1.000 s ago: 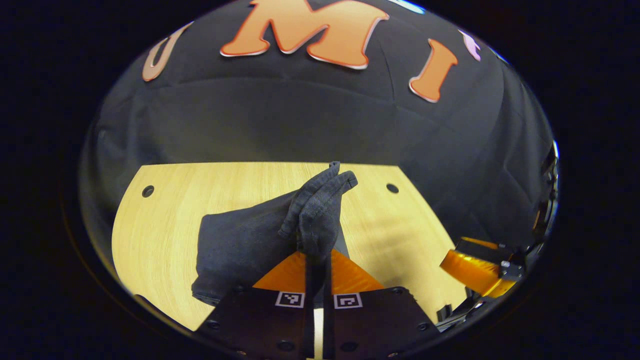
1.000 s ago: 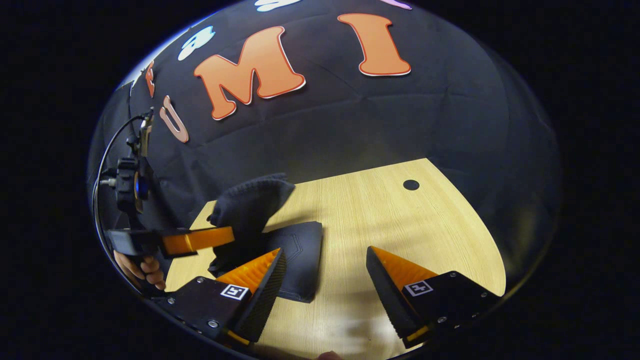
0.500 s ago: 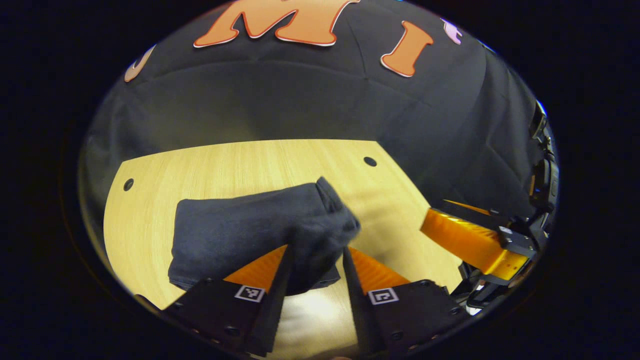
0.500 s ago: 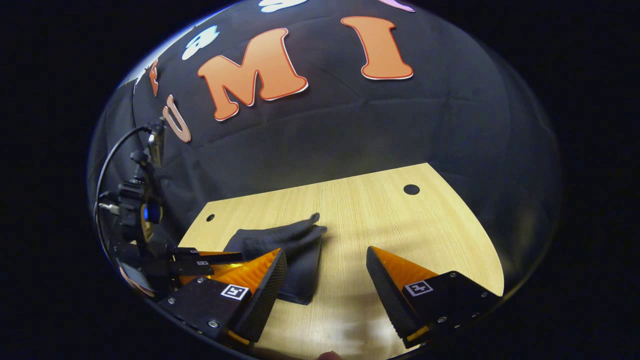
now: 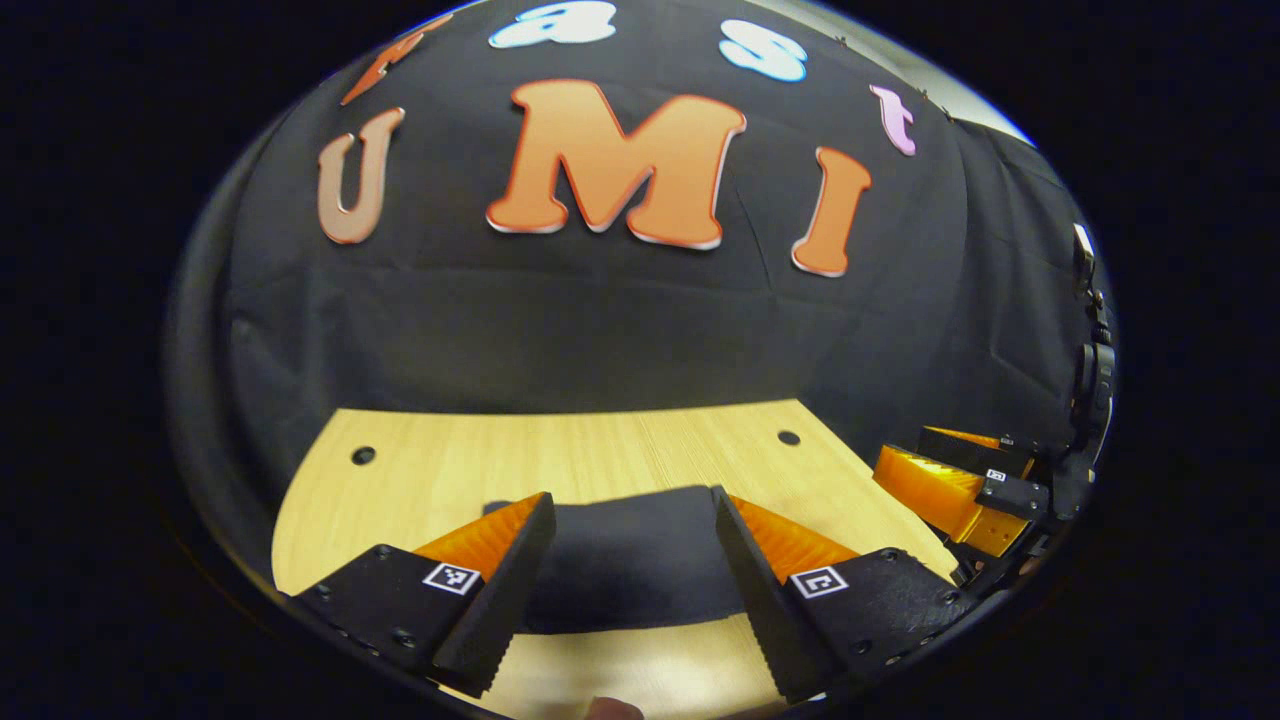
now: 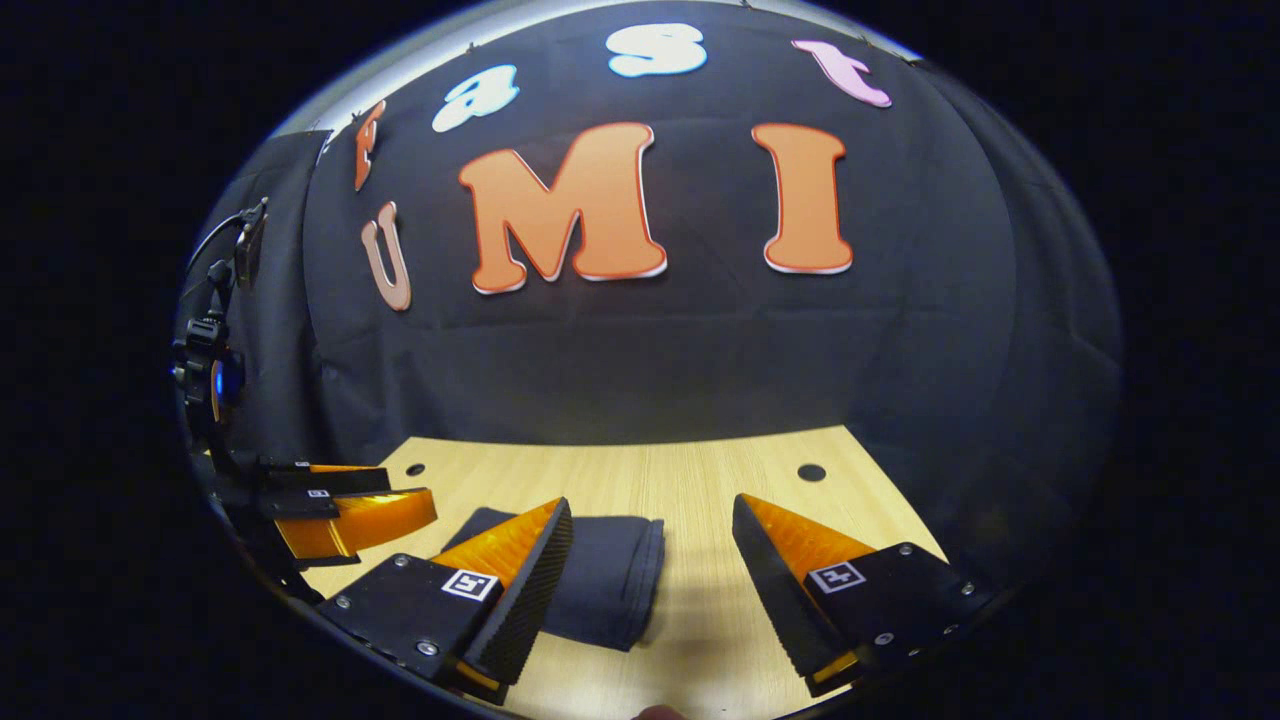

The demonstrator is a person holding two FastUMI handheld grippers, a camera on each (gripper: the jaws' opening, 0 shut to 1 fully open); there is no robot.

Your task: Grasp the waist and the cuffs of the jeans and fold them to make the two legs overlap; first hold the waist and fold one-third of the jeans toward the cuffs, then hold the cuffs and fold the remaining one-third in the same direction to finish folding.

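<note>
Since a moment ago the left gripper [image 5: 632,520] has let go of the denim and drawn back, and the jeans [image 5: 630,560], which hung pinched in its fingers, now lie folded flat on the bench [image 5: 600,450].

Nearest in the left gripper view, that gripper's two fingers stand wide apart with nothing between them, and the dark folded bundle lies just beyond and between the tips. In the right gripper view, the right gripper [image 6: 652,520] is also spread open and empty, its left finger [image 6: 520,560] overlapping the near part of the jeans [image 6: 610,575] in the picture; whether it touches the cloth I cannot tell. The bundle's rounded fold edge faces right there.

Farther off, the right gripper [image 5: 950,490] shows at the right edge of the left gripper view, clear of the jeans. The left gripper [image 6: 350,515] shows at the left of the right gripper view, beside the bundle.

At the far end, the light wooden bench [image 6: 700,470] has two small round holes [image 5: 363,455] near its back corners, and the black cloth wall [image 5: 600,320] rises behind it.
</note>
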